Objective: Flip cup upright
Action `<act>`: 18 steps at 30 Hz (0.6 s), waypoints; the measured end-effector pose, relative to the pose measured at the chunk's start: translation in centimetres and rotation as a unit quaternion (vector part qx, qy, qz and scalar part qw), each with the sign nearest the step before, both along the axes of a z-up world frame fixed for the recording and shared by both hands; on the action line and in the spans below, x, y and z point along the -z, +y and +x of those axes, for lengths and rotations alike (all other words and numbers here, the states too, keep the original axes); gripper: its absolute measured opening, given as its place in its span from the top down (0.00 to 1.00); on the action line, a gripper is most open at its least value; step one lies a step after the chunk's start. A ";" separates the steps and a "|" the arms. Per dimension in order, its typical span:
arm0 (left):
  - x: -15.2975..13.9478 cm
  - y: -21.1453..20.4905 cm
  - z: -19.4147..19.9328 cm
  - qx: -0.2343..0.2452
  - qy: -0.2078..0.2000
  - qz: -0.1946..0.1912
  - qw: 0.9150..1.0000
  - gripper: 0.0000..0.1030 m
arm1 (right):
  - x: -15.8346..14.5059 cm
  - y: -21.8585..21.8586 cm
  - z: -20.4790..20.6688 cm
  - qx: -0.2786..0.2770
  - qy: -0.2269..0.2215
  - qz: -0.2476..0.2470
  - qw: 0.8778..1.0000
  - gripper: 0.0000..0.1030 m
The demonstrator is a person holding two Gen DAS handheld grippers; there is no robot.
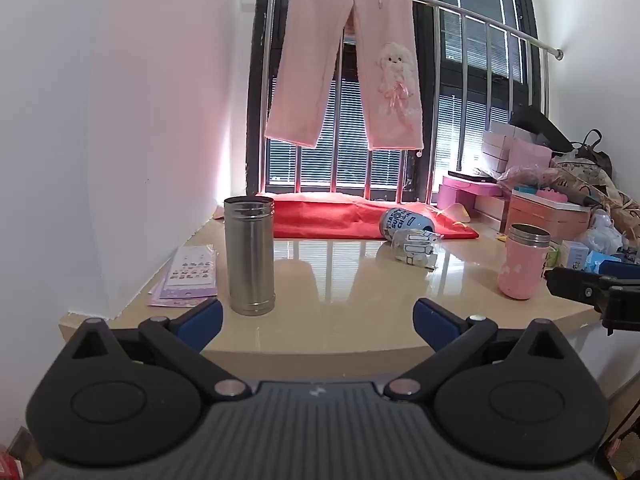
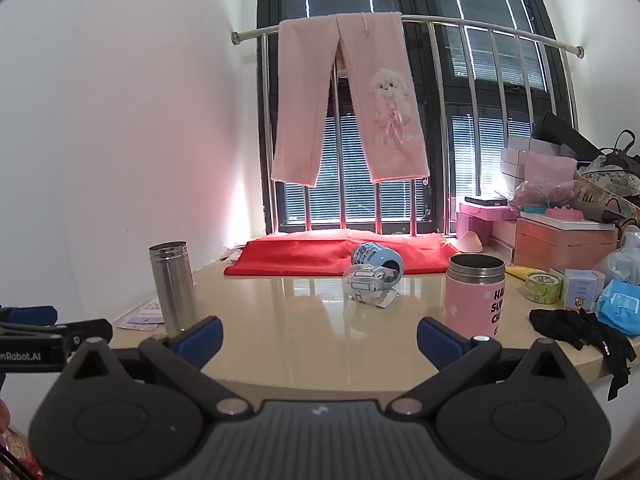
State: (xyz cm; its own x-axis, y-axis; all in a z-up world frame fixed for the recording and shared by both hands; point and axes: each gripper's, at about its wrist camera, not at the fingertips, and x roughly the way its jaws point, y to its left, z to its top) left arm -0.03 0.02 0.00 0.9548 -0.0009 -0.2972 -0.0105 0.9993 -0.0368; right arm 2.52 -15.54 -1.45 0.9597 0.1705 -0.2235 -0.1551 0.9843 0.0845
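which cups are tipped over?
The blue cup and the clear cup lie on their sides; the steel cup and pink cup stand upright.

On pink cup (image 2: 475, 299): "HA", "SU", "CH" in black, cut off at the edge. On left gripper (image 2: 28, 354) arm: "nRobot.AI" in white, start out of frame. On pink trousers (image 2: 348, 100) hem: pale lettering ending "oho", rest unclear. On blue cup (image 1: 405, 221): dark print, roughly "SU" and "CH", too blurred to confirm. On small box (image 2: 582, 290): print too small to read.
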 end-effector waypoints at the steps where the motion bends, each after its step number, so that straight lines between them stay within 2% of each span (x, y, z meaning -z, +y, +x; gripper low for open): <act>1: 0.0 0.0 0.0 0.000 -0.001 0.000 1.000 0.00 | 0.0 0.0 0.0 0.000 0.001 -0.001 1.000 0.00; 18: 0.0 0.1 0.0 0.002 0.000 0.003 1.000 0.00 | 0.0 0.1 0.0 0.000 -0.001 -0.001 1.000 0.00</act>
State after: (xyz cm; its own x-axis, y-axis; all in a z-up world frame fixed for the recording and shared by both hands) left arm -0.02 0.13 0.03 0.9551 -0.0024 -0.2964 -0.0069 0.9995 -0.0304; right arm 2.48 -15.45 -1.42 0.9603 0.1699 -0.2211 -0.1551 0.9844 0.0829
